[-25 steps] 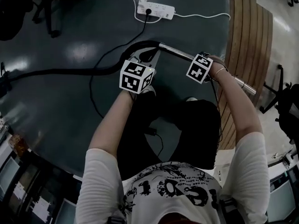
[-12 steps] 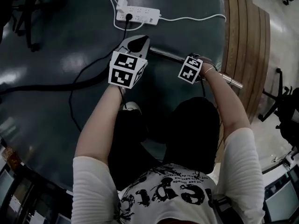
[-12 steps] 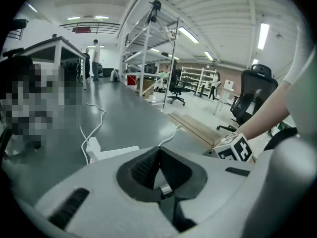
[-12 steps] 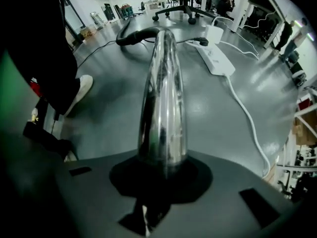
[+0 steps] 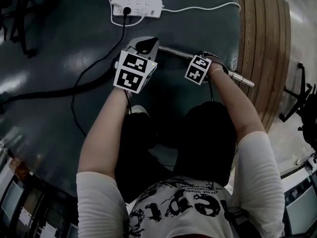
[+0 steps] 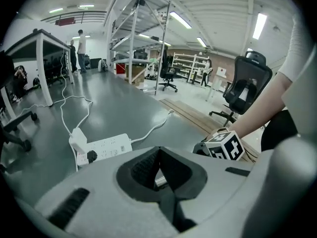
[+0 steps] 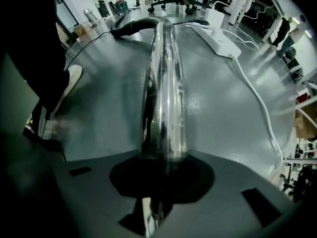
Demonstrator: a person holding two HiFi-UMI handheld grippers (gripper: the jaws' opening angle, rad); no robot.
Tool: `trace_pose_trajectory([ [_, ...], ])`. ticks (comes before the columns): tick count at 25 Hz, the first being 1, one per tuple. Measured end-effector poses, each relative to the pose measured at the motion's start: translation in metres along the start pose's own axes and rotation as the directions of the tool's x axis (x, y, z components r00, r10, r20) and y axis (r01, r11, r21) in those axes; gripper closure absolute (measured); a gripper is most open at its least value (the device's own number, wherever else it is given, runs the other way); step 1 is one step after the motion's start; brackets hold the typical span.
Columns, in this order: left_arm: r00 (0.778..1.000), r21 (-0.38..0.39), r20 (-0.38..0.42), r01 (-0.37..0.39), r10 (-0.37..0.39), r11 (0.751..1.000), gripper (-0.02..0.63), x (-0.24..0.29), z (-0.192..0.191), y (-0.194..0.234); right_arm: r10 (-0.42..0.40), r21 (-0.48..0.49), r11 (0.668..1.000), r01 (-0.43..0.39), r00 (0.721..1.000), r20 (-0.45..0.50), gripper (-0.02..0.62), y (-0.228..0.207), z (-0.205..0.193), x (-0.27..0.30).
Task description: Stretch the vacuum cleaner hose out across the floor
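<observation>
The right gripper [image 7: 161, 170] is clamped on the metal tube [image 7: 163, 93] of the vacuum cleaner. The tube passes straight between its jaws and lies low over the grey floor [image 5: 59, 43]. The left gripper [image 6: 158, 152] is closed: its jaws meet at the tips and nothing is between them. It sits over the upper end of the tube, where the black hose [image 7: 128, 28] begins. From there the hose runs away over the floor to the person's left with a bend in it, so in my judgement the stretching is not finished.

Some things can go wrong from here. The tube is smooth and shiny, so it can slide or turn inside the right grip if the pull is hard. The left gripper holds nothing, so it gives no control over the hose. The black cable [image 5: 123, 26] from the power strip [image 5: 137, 7] seems to cross the hose. A strong pull can therefore drag the cable, move the strip, or loosen the plug.
</observation>
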State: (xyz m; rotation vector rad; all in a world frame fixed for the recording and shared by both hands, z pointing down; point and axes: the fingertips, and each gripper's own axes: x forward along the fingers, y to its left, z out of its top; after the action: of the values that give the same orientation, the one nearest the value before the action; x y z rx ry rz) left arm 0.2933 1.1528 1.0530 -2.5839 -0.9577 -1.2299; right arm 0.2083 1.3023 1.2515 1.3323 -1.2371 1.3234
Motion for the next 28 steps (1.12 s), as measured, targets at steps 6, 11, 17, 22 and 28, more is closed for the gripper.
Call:
trace_pose_trajectory([
  [6,1.0,0.044,0.003,0.017,-0.017,0.999,0.6,0.009,0.001,-0.007,-0.076,0.087,0.994,0.071,0.995,0.057,0.482,-0.009,-0.004,-0.003],
  [11,1.0,0.084,0.01,0.015,-0.016,0.996,0.6,0.012,0.007,-0.005,-0.086,0.165,0.984,0.07,0.992,0.09,0.362,-0.021,-0.016,-0.009],
  [17,0.998,0.169,0.043,-0.059,0.053,0.984,0.6,0.006,0.01,0.007,-0.152,0.176,0.977,0.117,0.967,0.205,0.364,-0.027,-0.009,-0.04],
  [22,0.961,0.094,0.225,-0.187,0.162,0.978,0.6,-0.025,0.075,0.035,-0.329,0.361,0.912,0.195,0.873,0.359,0.591,-0.052,0.001,-0.125],
  [28,0.942,-0.031,0.283,-0.179,0.18,0.983,0.6,-0.092,0.113,0.043,-0.427,0.521,0.838,0.165,0.793,0.435,0.592,-0.056,0.043,-0.273],
])
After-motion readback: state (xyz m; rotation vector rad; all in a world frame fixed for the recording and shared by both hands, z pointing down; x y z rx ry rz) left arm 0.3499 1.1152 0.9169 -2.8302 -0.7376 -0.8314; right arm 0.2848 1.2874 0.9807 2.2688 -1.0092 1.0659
